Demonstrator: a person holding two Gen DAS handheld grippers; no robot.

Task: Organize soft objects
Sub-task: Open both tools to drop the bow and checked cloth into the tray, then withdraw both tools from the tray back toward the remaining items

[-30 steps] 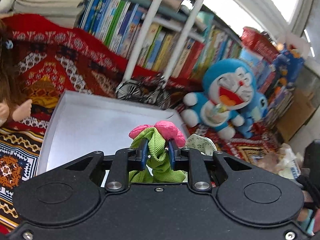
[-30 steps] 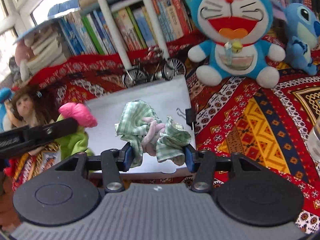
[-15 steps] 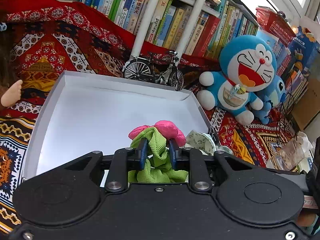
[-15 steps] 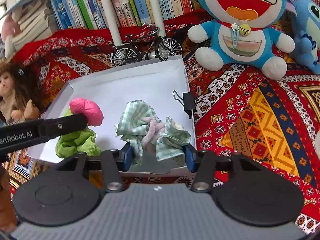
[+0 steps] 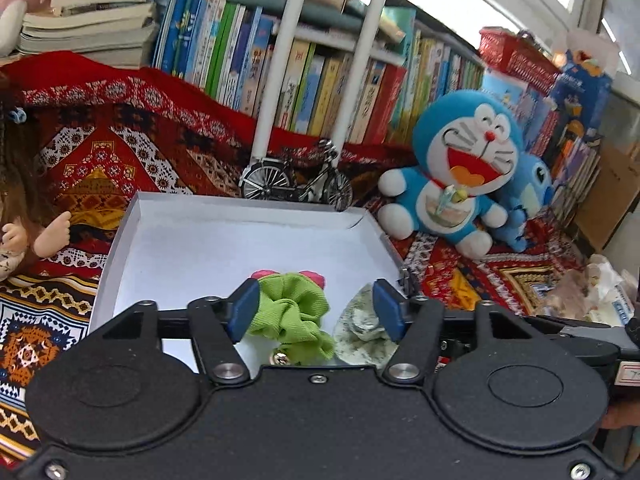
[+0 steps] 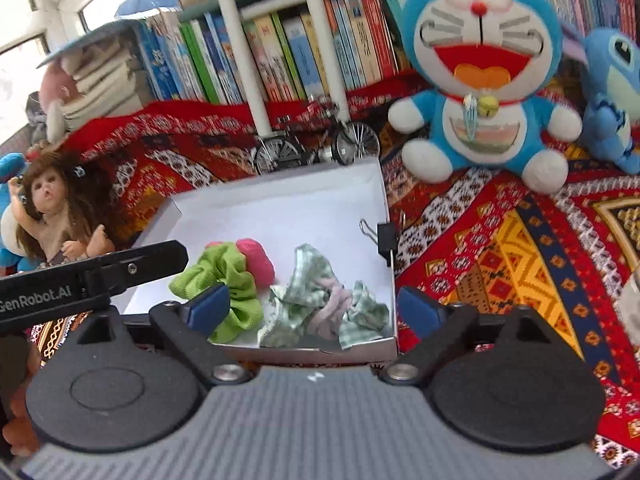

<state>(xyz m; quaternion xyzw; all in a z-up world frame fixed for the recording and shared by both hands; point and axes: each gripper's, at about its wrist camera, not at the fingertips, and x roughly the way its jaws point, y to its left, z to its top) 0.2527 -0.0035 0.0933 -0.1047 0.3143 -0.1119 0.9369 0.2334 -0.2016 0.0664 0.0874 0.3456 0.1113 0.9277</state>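
A green scrunchie with pink tips (image 5: 290,312) (image 6: 224,276) lies in the near part of the white box (image 5: 224,236) (image 6: 280,208). Beside it, to the right, lies a green-checked scrunchie with pink inside (image 6: 320,300) (image 5: 360,328). My left gripper (image 5: 314,310) hovers just over them; its jaws are opening, and both scrunchies show loosely between the blue pads without being pressed. My right gripper (image 6: 312,308) stands at the box's near edge, jaws opening wide, the checked scrunchie below and between them, untouched. The left gripper's finger (image 6: 136,264) shows in the right wrist view.
A black binder clip (image 6: 386,236) grips the box's right wall. A model bicycle (image 5: 296,180) stands behind the box. A blue cat plush (image 5: 456,184) and a blue plush (image 6: 612,96) sit at the right, a doll (image 6: 52,216) at the left. Books line the back.
Both grippers let go: the left one opened off the green scrunchie, the right one off the checked scrunchie. Both scrunchies now lie on the box floor.
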